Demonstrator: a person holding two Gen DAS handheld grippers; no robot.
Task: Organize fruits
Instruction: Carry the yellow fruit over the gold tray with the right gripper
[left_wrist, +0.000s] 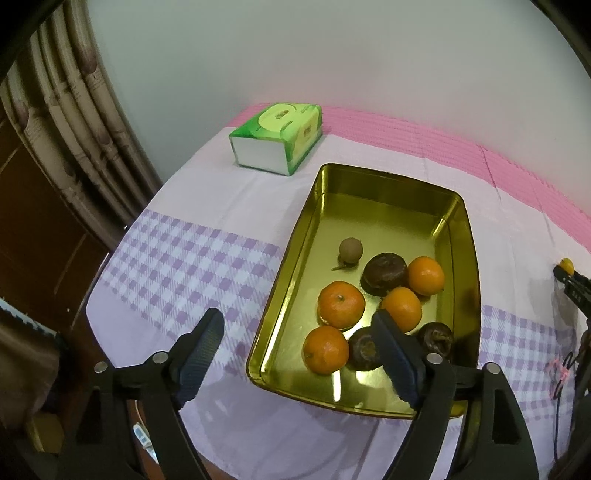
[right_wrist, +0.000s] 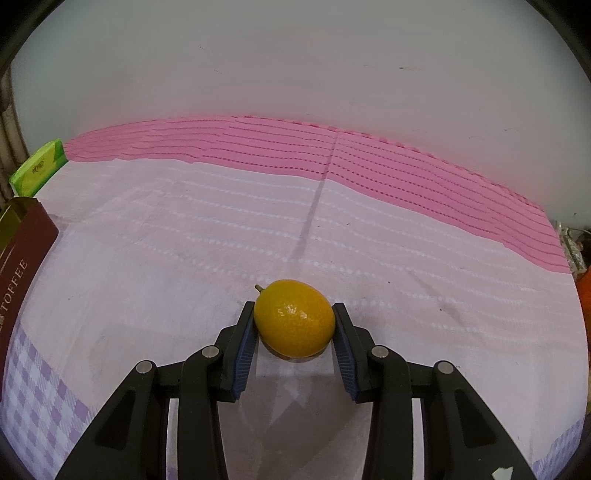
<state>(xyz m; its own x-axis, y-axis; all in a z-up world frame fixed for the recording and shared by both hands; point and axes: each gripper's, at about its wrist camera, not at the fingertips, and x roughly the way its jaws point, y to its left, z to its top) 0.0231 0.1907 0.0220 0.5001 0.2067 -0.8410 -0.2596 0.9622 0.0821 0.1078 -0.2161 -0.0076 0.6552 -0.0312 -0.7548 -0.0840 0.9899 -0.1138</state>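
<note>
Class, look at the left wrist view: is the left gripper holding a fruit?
No, the left gripper is open, with nothing between its fingers.

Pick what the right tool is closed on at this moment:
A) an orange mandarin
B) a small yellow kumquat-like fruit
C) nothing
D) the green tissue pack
B: in the right wrist view the right tool has both pads pressed against the sides of the small yellow fruit, low over the tablecloth.
</note>
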